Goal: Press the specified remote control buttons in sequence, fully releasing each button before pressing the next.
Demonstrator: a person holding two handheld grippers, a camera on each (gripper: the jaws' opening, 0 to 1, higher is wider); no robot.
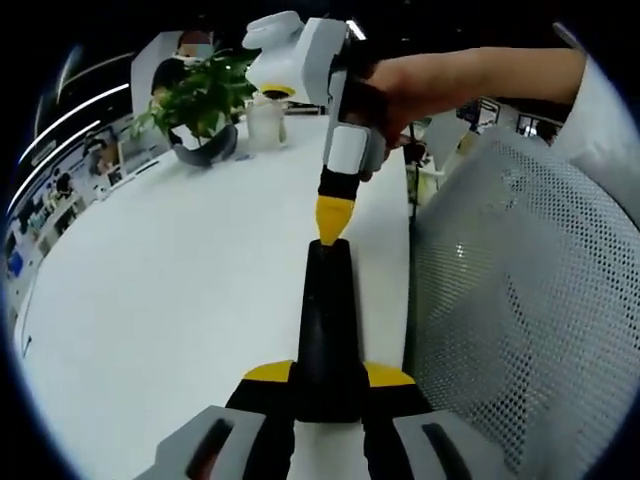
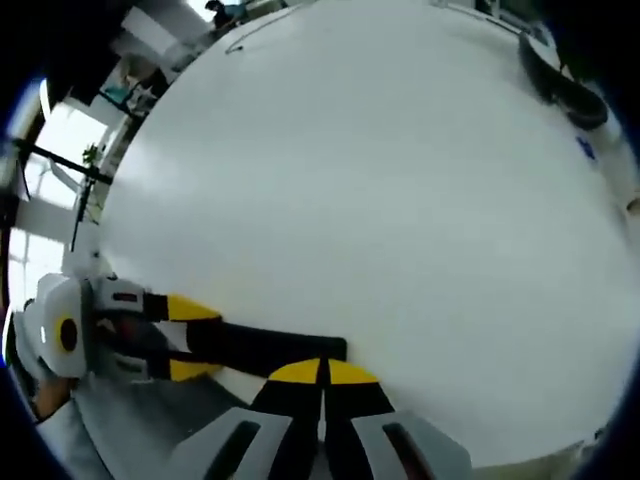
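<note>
Remote control (image 1: pixel 325 330): pinched between left gripper (image 1: pixel 328 385) fingers, steadied over the tabletop (image 1: pixel 180 290). Right gripper (image 1: pixel 330 222) fingers pressed together, tip touching its far end, apparently for a button press.

Left hand-held gripper (image 1: pixel 327 385): grey jaw bases, black jaws, yellow tips; right hand-held gripper (image 2: pixel 322 372) alike, white-bodied; person's sleeve (image 1: pixel 600 110) white.

One remote control (image 1: pixel 327 330), two tongs (image 1: pixel 328 385) (image 2: pixel 322 372)

At the bottom centre, the left gripper (image 1: pixel 330 385) clamps its yellow-tipped jaws on the near end of a black remote control (image 1: pixel 328 330). The right gripper (image 1: pixel 331 220) reaches down from the top, its closed yellow tip touching the remote's far end. A potted plant (image 1: pixel 200 105) stands at upper left on the white table (image 1: pixel 160 290), and a mesh chair back (image 1: pixel 520 300) fills the right side.
</note>
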